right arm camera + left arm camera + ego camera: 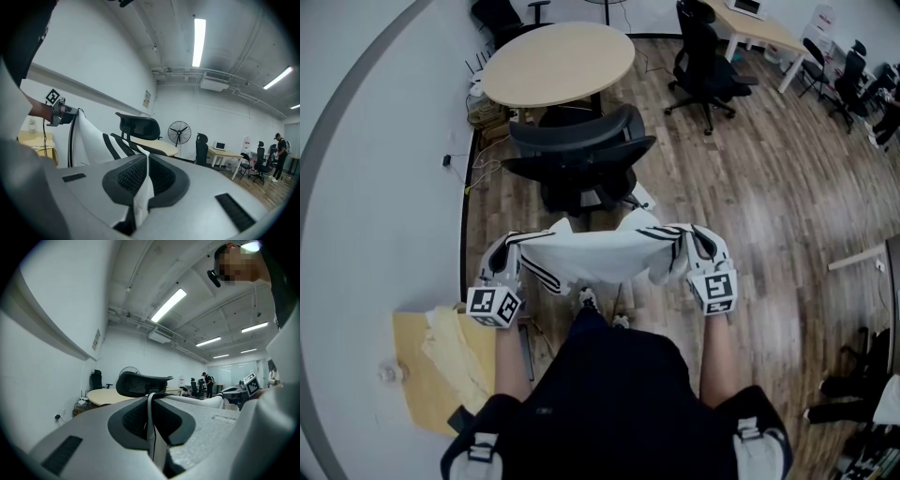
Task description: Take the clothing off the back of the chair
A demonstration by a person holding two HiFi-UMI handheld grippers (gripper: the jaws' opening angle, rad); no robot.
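A white garment with black stripes point(595, 251) hangs stretched between my two grippers, clear of the black office chair point(581, 155) that stands just beyond it. My left gripper point(512, 246) is shut on the garment's left end, and white cloth is pinched between its pads point(152, 427). My right gripper point(689, 236) is shut on the right end, with a fold of white cloth between its jaws point(142, 190). In the right gripper view the striped cloth point(96, 140) runs across to the left gripper point(60, 112), and the chair's back point(138, 126) shows behind it, bare.
A round wooden table point(558, 61) stands behind the chair. More office chairs point(705, 61) and a desk point(759, 28) are at the back right. A white wall runs along the left. Cardboard and paper point(441, 361) lie on the floor at my left. A fan point(179, 132) stands further back.
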